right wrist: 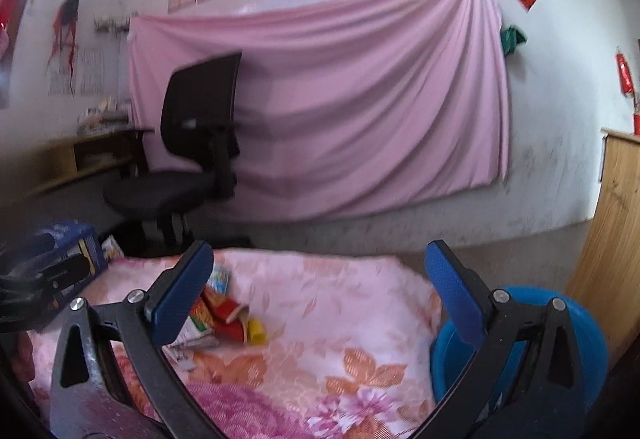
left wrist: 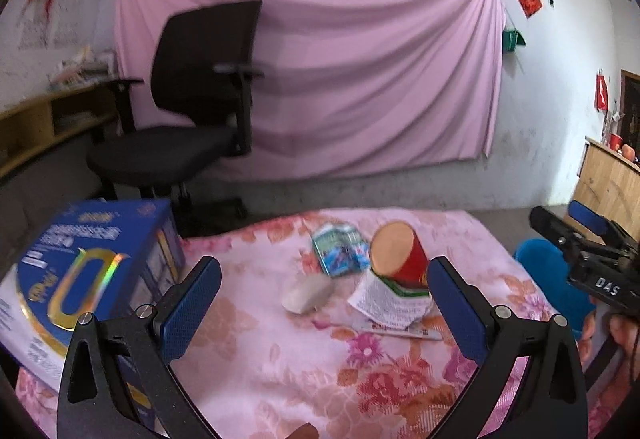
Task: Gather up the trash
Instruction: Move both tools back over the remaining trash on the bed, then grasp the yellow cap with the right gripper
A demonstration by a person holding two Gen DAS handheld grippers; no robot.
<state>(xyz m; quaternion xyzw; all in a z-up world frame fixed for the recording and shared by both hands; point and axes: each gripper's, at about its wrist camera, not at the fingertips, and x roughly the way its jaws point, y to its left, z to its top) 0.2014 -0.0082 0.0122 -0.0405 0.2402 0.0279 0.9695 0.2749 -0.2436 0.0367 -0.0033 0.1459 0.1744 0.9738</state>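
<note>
Both pairs of fingers stand wide apart and hold nothing: your left gripper (left wrist: 324,303) hangs over the flowered cloth (left wrist: 280,359) facing the trash, and your right gripper (right wrist: 320,299) hangs off to the side, above the cloth's near edge by the blue bin (right wrist: 560,319).

The trash lies together in the middle of the cloth: a red paper cup (left wrist: 396,255) tipped on its side, resting on a printed paper sheet (left wrist: 388,303), a crumpled blue-green wrapper (left wrist: 340,249) just beside it, and a pale wad (left wrist: 308,295) in front. None of it is picked up, so you seem to be at the approach to a first grasp.

Next, lower the left gripper toward the nearest piece, likely the wad or the cup, and close on it. The cup is light and may roll, so take it across its body. A blue carton (left wrist: 92,271) stands at the cloth's left edge; keep clear of it.
</note>
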